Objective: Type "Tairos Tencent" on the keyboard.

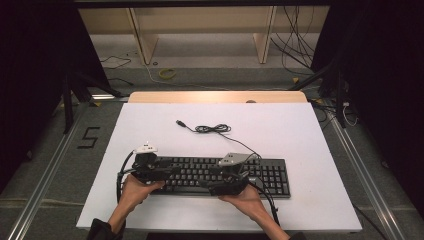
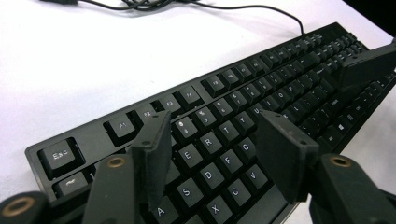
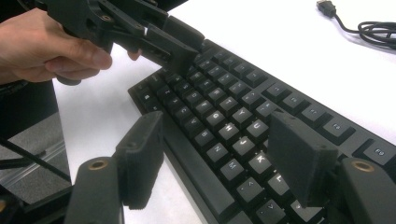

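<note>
A black keyboard [image 1: 260, 176] lies across the near half of the white table top [image 1: 300, 130], and its cable [image 1: 212, 129] coils behind it and ends in a loose USB plug [image 1: 180, 122]. My left gripper [image 1: 167, 170] hovers over the keyboard's left end. Its jaws stand apart above the letter keys [image 2: 219, 149], gripping nothing. My right gripper [image 1: 212, 181] is near the keyboard's middle, pointing toward the left one. It is open [image 3: 219, 154], with one jaw off the front edge and the other over the keys. The left gripper [image 3: 177, 42] and its hand [image 3: 42, 46] appear beyond it.
The white top rests on a wooden table [image 1: 215, 96] whose edge shows at the back. Metal rails [image 1: 45, 170] run along both sides on the floor. Cables [image 1: 300, 45] and wooden shelving legs [image 1: 142, 37] lie beyond the table.
</note>
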`<control>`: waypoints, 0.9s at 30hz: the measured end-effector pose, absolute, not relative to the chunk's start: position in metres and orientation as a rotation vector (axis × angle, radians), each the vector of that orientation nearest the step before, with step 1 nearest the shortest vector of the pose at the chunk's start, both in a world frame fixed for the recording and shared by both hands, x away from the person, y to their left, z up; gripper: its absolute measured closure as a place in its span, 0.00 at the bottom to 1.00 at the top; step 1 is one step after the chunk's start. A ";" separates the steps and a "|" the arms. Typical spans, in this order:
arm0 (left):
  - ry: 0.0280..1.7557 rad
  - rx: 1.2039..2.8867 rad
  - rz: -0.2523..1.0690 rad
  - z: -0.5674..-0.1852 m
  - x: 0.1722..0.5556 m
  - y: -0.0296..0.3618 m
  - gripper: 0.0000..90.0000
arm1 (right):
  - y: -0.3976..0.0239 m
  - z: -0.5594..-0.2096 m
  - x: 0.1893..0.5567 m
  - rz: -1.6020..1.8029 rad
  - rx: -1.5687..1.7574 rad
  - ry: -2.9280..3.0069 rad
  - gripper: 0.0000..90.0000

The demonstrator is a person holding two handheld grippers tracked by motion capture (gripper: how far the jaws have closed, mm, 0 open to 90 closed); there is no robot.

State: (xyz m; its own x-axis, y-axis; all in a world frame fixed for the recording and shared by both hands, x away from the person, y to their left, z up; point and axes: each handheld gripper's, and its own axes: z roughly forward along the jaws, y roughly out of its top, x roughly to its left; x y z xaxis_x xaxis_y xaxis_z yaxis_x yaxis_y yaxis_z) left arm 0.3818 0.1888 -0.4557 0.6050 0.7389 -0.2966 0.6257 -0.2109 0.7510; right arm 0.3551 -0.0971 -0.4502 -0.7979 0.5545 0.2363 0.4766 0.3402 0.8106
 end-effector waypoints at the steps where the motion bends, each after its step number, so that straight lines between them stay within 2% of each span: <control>1: 1.086 1.913 0.152 -0.455 0.381 0.189 0.50 | -0.097 -0.450 0.355 1.470 0.966 2.505 0.42; 11: 1.069 1.878 0.158 -0.453 0.377 0.190 0.41 | -0.095 -0.452 0.357 1.457 0.970 2.512 0.45; 17: 1.063 1.861 0.163 -0.452 0.374 0.191 0.39 | -0.093 -0.453 0.357 1.449 0.969 2.514 0.48; 27: 1.044 1.830 0.178 -0.449 0.367 0.193 0.37 | -0.089 -0.456 0.359 1.417 0.970 2.527 0.60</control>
State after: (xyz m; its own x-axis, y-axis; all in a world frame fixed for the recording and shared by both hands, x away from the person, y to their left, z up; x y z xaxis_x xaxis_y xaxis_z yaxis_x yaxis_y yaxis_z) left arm 0.3673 0.1931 -0.4493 0.6195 0.7204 -0.3117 0.5762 -0.1477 0.8039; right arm 0.3588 -0.0894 -0.4558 -0.7950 0.5641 0.2230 0.4845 0.3694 0.7930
